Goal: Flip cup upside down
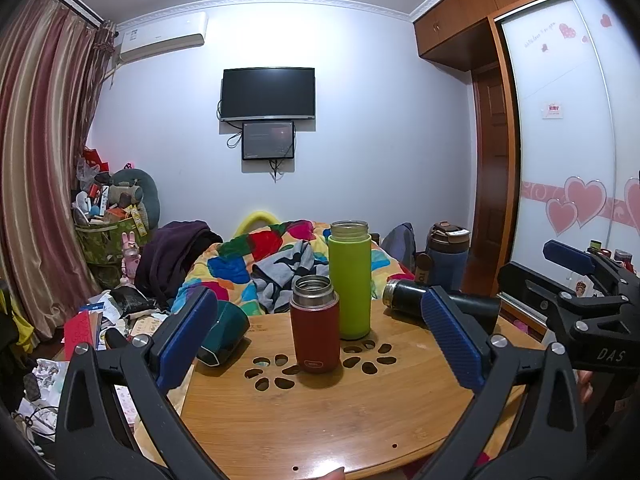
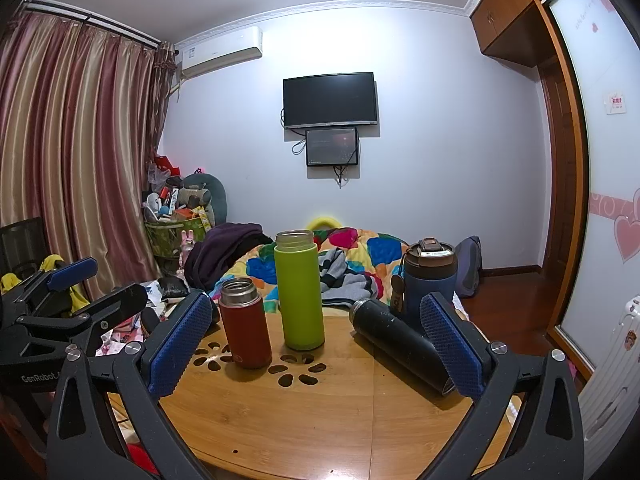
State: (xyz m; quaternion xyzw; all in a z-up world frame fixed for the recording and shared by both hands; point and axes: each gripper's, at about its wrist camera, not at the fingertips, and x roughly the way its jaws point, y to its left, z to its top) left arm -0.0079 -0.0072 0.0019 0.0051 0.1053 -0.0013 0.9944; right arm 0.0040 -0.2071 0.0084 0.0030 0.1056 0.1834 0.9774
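Note:
On the round wooden table (image 1: 320, 420) stand a short red flask (image 1: 315, 324) and a tall green flask (image 1: 350, 280), both upright and lidless. A black flask (image 1: 440, 306) lies on its side at the right. A dark green cup (image 1: 224, 332) lies tipped at the left edge. In the right wrist view I see the red flask (image 2: 244, 322), the green flask (image 2: 300, 290) and the black flask (image 2: 400, 344). My left gripper (image 1: 320, 340) is open and empty, level with the red flask. My right gripper (image 2: 316, 344) is open and empty, its right finger beside the black flask.
A blue tumbler with a brown lid (image 2: 430, 280) stands at the table's far right. A bed with a colourful quilt (image 1: 280, 256) lies behind the table. Clutter covers the floor at the left (image 1: 100, 320). A wardrobe (image 1: 568, 140) stands at the right.

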